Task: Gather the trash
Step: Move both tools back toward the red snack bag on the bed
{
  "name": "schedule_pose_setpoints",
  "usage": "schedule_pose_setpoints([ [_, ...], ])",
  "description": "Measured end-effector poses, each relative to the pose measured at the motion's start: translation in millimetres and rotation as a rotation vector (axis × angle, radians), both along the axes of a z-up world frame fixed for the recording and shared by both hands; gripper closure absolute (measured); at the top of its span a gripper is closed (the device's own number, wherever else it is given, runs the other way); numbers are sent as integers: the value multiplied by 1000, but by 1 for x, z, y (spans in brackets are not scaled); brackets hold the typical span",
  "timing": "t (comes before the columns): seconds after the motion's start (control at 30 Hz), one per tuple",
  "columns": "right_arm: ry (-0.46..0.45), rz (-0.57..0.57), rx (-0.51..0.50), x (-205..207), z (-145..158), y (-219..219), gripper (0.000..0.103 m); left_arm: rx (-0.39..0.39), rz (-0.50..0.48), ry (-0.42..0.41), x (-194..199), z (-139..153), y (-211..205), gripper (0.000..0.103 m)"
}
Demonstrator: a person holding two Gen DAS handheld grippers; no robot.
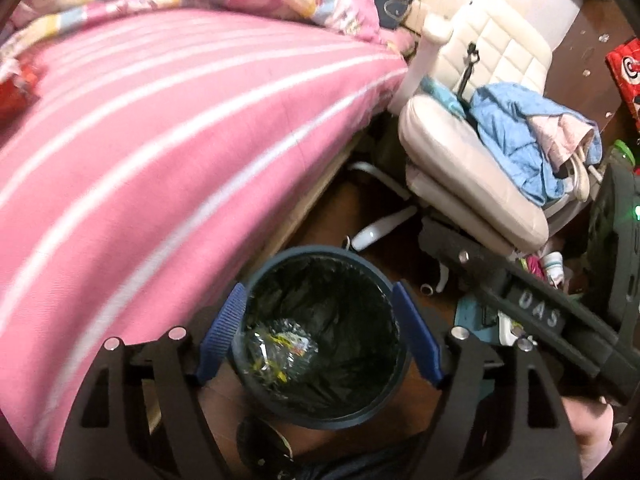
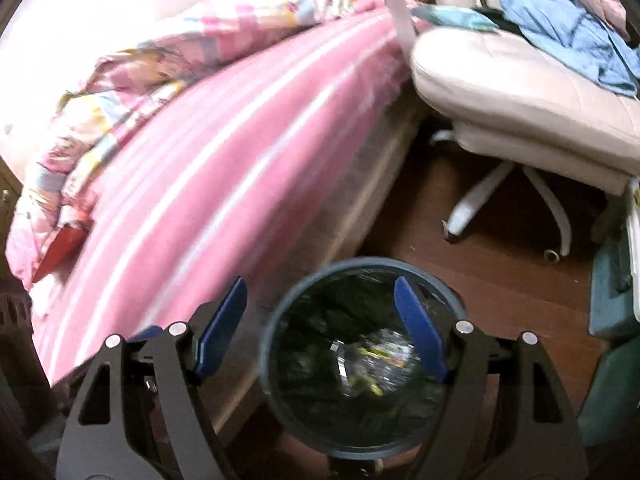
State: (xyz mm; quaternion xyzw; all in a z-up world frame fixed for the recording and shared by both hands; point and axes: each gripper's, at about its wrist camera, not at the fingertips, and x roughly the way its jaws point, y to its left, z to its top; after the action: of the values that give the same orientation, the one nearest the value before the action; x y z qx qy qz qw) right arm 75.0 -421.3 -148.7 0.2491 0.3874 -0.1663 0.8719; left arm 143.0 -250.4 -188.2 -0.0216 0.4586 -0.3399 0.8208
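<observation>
Both my grippers hang spread and empty above the round dark-blue bin [image 1: 320, 412] holding a crinkled clear wrapper [image 1: 276, 352]: left gripper [image 1: 320, 334], right gripper [image 2: 320, 328]. Only the left view shows the right gripper's black body.

bin [image 1: 276, 398] – dark liner, upright on floor | crumpled clear wrapper [image 1: 276, 350] – inside

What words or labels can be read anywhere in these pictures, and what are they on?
"DAS": white letters on the black body of the right tongs, seen in the left wrist view.
Red package at the right edge: white and black print, too cut off to read.
Clear wrapper in the bin: yellow print, too blurred to read.
</observation>
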Motion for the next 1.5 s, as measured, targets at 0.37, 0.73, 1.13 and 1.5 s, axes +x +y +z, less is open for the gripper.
schedule_pose_setpoints([
  [0.37, -235, 270, -17, 39, 67, 112, 27, -42, 260, -130, -2, 65, 130, 20],
  [0.73, -283, 549, 58, 92, 81, 208, 28, -12, 484, -195, 11, 77, 236, 19],
  [1.13, -227, 750, 91, 153, 79, 279, 30, -84, 591, -129, 34, 70, 309, 16],
  [1.5, -126, 748, 162, 197, 49, 303, 34, -53, 672, -127, 69, 59, 338, 16],
])
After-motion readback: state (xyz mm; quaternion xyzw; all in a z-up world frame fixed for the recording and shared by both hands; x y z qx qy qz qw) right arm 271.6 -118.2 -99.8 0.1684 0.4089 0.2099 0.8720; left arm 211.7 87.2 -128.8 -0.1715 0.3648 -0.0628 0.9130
